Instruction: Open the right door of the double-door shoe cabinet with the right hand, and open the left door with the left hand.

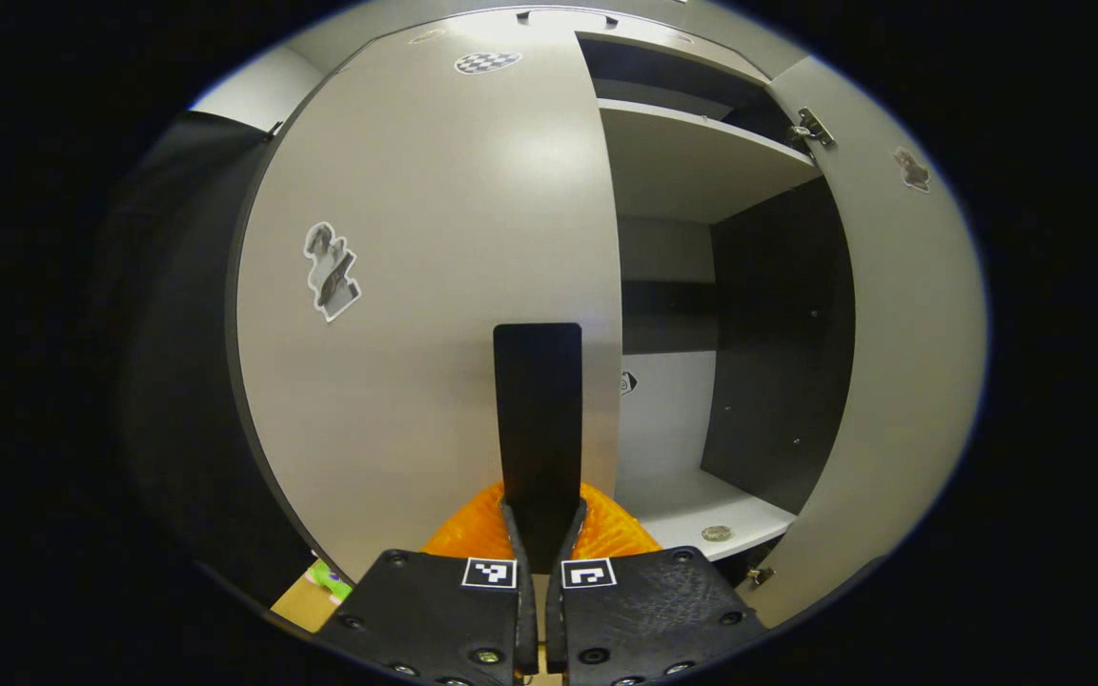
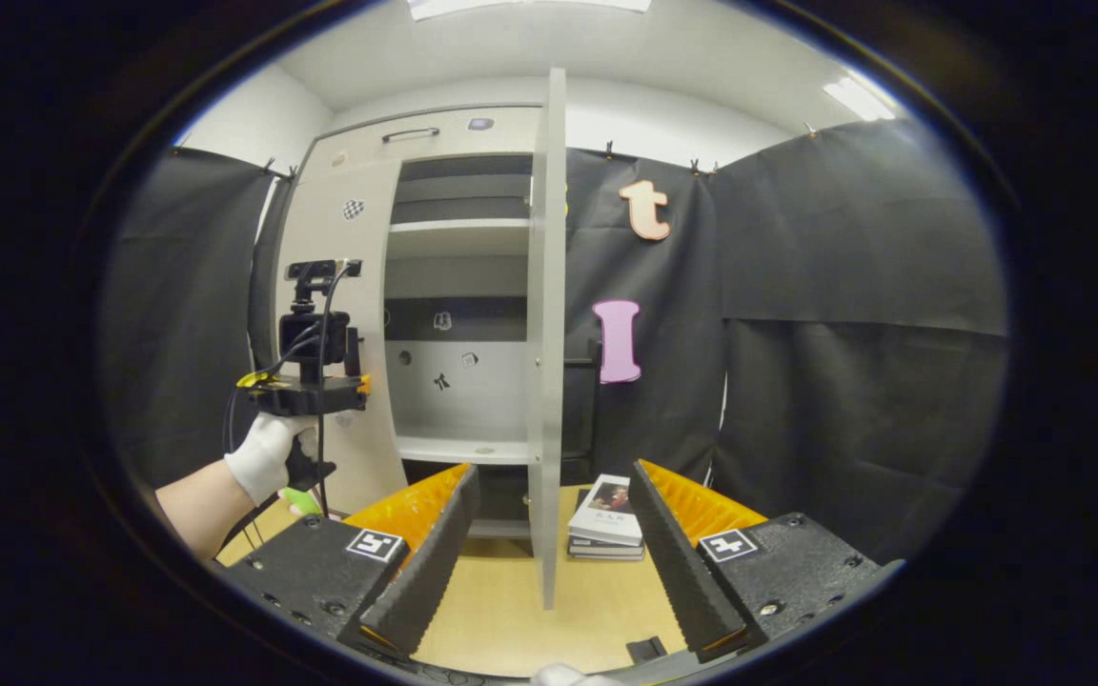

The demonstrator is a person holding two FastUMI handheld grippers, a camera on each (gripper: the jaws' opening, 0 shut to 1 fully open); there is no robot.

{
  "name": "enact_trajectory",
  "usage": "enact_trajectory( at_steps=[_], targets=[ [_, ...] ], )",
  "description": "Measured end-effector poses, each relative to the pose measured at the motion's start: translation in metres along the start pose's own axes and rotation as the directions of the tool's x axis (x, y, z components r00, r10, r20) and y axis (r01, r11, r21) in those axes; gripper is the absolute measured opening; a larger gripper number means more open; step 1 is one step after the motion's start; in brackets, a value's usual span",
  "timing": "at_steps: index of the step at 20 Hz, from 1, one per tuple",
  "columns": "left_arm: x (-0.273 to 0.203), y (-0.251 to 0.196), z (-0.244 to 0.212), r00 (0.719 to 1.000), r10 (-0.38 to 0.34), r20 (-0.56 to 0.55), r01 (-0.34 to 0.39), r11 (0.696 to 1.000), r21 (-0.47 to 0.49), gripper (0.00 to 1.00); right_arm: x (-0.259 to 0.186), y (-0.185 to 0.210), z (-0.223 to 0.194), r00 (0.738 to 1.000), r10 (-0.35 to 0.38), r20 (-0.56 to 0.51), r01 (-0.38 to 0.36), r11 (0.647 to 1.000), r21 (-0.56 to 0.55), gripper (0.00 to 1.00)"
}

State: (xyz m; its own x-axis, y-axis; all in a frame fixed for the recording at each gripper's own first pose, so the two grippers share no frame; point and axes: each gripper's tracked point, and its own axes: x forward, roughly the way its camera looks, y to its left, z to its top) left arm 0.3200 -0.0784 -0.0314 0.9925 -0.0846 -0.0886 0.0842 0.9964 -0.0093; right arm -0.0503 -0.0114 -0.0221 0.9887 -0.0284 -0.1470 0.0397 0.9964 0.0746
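Right gripper view: books behind open right door; tongs apart.

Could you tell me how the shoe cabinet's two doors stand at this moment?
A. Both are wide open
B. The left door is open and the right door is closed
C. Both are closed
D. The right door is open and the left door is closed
D: the right door stands swung out edge-on between the open right gripper's fingers, while the left door lies flush, with the left gripper shut on its handle.
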Motion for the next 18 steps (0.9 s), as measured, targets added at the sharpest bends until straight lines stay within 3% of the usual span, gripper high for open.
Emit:
enact_trajectory(
  at_steps=[10, 18],
  targets=[
    [-0.025, 0.007, -0.003, 1.0, -0.026, -0.004, 0.026, 1.0, -0.016, 0.03, -0.013, 0.018, -0.005, 0.997, 0.075, -0.005, -0.075, 0.997, 0.005, 0.98],
    [-0.056, 0.025, -0.007, 1.0, 0.0, -0.001, 0.0, 1.0, -0.02, 0.02, -0.026, 0.045, -0.012, 0.986, 0.164, -0.002, -0.164, 0.986, 0.012, 0.98]
  ],
)
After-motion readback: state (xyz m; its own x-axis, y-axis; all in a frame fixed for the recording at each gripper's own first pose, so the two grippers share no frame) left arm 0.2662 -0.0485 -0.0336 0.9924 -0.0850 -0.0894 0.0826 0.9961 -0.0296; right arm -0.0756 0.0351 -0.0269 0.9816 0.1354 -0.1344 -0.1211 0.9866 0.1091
